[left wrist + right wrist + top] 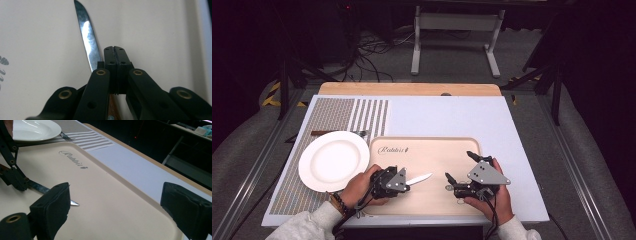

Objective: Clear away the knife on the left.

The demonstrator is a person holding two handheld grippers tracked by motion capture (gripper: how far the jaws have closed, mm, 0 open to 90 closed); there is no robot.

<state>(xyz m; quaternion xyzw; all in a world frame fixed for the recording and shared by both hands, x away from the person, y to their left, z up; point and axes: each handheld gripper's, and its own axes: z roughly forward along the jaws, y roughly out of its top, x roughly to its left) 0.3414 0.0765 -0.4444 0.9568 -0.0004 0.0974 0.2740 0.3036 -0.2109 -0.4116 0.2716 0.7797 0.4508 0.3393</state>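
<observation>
The left gripper [404,181] is clamped on a table knife with a bright steel blade and a brown wooden handle [419,178]; in the left gripper view its two black pads meet tip to tip, with the blade [87,37] running up just beside them and the handle passing under the linkage. The knife lies roughly level over the near part of a beige plastic tray with a script logo [432,145]. Its long axis runs across the tray, tip pointing toward the right gripper [460,165]. That gripper's jaws stand wide apart with nothing between them, one pad near the knife tip, the other toward the tray's far right corner. In the right gripper view the blade tip [73,203] shows just past the near pad.

The left hand [358,186] grips its tool from the left, forearm in a light grey sleeve, a dark beaded band at the wrist. The right hand [497,200] holds its tool from the near side, tilted toward the tray's middle.

Left of the tray sits a round white ceramic plate [333,161] on a grey woven and striped placemat [342,116], with a fork [339,133] just behind the plate. All rest on a pale lavender tabletop with a wooden far edge [452,112]. Beyond it is a dim room with grey floor, black cables and a white metal table frame [456,35].
</observation>
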